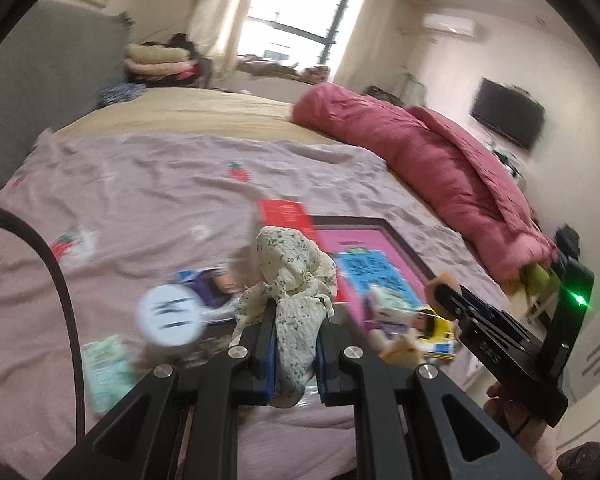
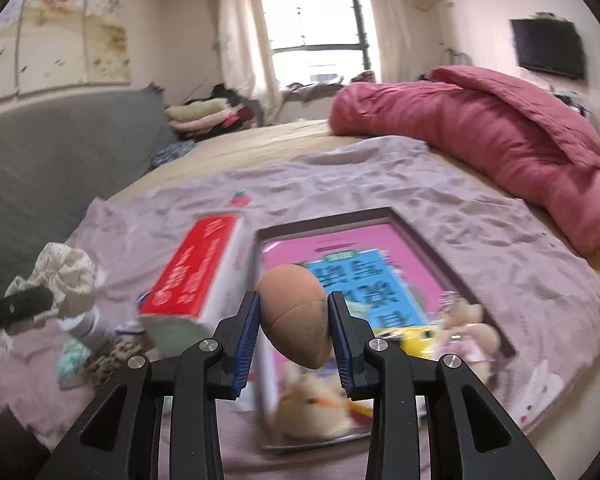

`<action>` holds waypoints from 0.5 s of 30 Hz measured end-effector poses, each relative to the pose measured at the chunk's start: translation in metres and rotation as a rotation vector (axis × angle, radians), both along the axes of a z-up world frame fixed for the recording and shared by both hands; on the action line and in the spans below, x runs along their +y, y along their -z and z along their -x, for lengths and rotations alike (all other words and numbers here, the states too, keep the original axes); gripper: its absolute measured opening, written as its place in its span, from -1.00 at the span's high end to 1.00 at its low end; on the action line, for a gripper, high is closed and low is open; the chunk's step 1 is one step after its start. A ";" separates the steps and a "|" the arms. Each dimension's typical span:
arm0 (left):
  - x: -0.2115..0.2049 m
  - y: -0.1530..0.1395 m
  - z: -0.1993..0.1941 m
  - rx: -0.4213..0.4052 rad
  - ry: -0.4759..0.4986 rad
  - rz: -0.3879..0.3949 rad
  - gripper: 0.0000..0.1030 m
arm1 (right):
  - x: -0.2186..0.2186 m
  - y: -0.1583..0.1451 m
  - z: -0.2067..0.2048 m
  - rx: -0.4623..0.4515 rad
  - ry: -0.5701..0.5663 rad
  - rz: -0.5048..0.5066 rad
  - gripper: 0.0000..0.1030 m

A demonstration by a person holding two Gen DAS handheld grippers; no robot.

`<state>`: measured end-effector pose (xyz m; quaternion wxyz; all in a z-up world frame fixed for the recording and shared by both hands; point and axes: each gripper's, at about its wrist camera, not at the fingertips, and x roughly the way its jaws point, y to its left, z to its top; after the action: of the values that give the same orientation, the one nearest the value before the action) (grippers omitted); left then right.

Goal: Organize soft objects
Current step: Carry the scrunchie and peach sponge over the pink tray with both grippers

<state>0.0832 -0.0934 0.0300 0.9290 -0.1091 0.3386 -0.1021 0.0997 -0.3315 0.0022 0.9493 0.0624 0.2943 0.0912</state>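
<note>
My left gripper [image 1: 296, 304] is shut on a crumpled cream cloth with a small floral print [image 1: 296, 264], which bunches above the fingers and hangs down between them, lifted off the bed. The right wrist view shows the same cloth [image 2: 64, 272] at the far left. My right gripper [image 2: 295, 298] is shut on a brown egg-shaped foam ball [image 2: 294, 316]; both blue pads press its sides. It is held above the tray. In the left wrist view, the right gripper [image 1: 444, 292] reaches in from the right.
A dark-framed tray [image 2: 452, 268] lies on the mauve bedsheet [image 2: 380, 184], holding a pink book and plush toys [image 2: 468, 332]. A red and white box [image 2: 196, 268] stands beside it. A white-capped bottle [image 1: 170, 314] and green packet [image 1: 104, 364] lie left. Rolled red quilt [image 2: 480, 132] at right.
</note>
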 end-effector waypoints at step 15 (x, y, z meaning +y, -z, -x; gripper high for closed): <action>-0.128 0.043 -0.054 0.132 0.197 -0.066 0.71 | -0.080 0.013 -0.002 0.043 0.160 -0.096 0.32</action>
<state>0.1367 -0.2210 -0.0126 0.8932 -0.0513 0.4114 -0.1742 0.1018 -0.4116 -0.0111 0.9429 0.1331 0.3041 0.0275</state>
